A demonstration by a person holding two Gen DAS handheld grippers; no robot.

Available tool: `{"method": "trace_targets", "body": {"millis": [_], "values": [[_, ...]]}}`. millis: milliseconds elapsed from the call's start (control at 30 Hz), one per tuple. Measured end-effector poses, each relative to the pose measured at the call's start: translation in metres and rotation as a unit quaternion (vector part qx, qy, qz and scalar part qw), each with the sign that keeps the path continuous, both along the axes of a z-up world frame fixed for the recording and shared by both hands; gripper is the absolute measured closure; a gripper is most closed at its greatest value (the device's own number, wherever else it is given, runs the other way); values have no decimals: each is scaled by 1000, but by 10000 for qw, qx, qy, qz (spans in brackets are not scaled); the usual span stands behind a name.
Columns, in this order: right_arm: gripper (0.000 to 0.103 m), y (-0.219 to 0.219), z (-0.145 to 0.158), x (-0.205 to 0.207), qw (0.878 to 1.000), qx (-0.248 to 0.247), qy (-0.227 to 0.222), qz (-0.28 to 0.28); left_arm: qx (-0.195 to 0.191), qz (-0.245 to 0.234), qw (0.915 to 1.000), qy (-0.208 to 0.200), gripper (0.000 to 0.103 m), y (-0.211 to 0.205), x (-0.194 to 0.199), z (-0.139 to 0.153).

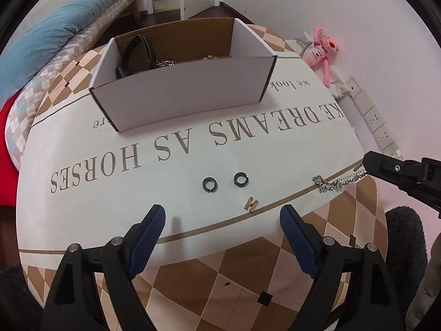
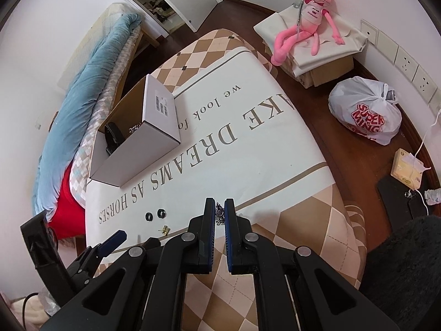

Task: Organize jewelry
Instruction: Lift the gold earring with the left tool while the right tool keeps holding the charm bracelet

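Two dark rings and a small gold H-shaped piece lie on the white printed tablecloth. My left gripper is open and empty just in front of them. A silver rhinestone chain lies at the cloth's right edge. My right gripper is shut on that chain, which shows between the blue pads. An open white cardboard box stands at the far side and holds a black band and more jewelry. The rings show left of the right gripper.
The table has a checked brown cloth border. A bed with a blue quilt is on the left. A pink plush toy, a plastic bag and a tissue box sit on the floor at right.
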State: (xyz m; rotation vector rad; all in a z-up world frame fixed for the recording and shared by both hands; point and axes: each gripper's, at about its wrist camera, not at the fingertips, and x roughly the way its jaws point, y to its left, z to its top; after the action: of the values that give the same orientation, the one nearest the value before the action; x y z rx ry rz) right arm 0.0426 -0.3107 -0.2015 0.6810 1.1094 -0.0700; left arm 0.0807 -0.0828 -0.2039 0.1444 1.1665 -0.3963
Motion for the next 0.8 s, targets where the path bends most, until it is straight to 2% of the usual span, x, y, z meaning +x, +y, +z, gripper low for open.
{"method": "trace_targets", "body": {"millis": [167,233,267,333,500,567,800], "values": [[96,0,-4,-1,10000,40,25,-55,77,-190,9998,64,20,-13,1,-8],[96,-2,-6,-1,9999,70,51,-84,148,-266,9995,122,32,-20,2,-14],[96,-2,-6,-2,9999,63,57,-88,253,-294,9991,172,44,-23,2,-18],[96,-3,-7,-2,9999,60,76,-105,356,-369,9987,59,50,-26,2,-16],[96,-7,-9,-3,9998,79,102,-164,493,-517,9974,-30,88,-33,5,-12],[96,-8,-10,-3,9998,82,100,-178,516,-550,9971,-49,97,-34,5,-12],[96,-8,-9,-2,9997,97,87,-182,519,-532,9972,-68,97,-36,5,-14]]}}
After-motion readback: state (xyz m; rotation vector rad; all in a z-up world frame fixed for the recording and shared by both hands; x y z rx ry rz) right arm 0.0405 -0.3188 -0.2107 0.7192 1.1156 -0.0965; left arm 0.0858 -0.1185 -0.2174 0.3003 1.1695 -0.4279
